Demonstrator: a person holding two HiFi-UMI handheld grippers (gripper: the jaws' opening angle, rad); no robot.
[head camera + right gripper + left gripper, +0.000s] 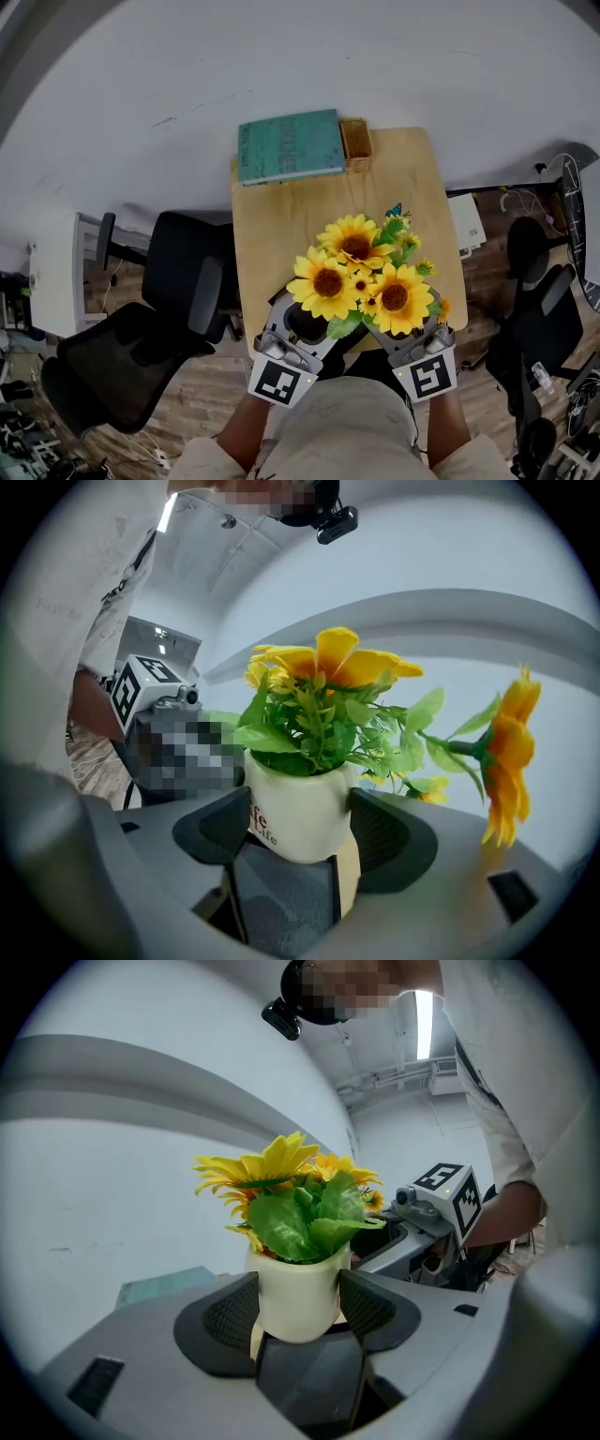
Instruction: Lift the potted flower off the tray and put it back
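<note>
Potted flower at the near edge of the table, about midway between the near corners, gripped from both sides.

Left: the left hand-held gripper reaches in from the near-left. Its jaws are partly closed around the pot, with a dark ribbed pad pressed to each flank.

Centre: the pot is small, white, rounded and upright. It bears red lettering, seen only in part in the right gripper view. The plant shows three large yellow sunflowers with brown centres, several smaller yellow blooms and broad green leaves. From above it spreads wider than the pot and hides it. A dark surface lies directly under the pot. Whether the pot rests on it or hangs clear cannot be told.

Right: the right hand-held gripper reaches in from the near-right. Its jaws are likewise closed on the same pot, pads against its sides. One sunflower leans out past the right jaw.

Far edge: a teal book, with a small woven basket just beside it.
</note>
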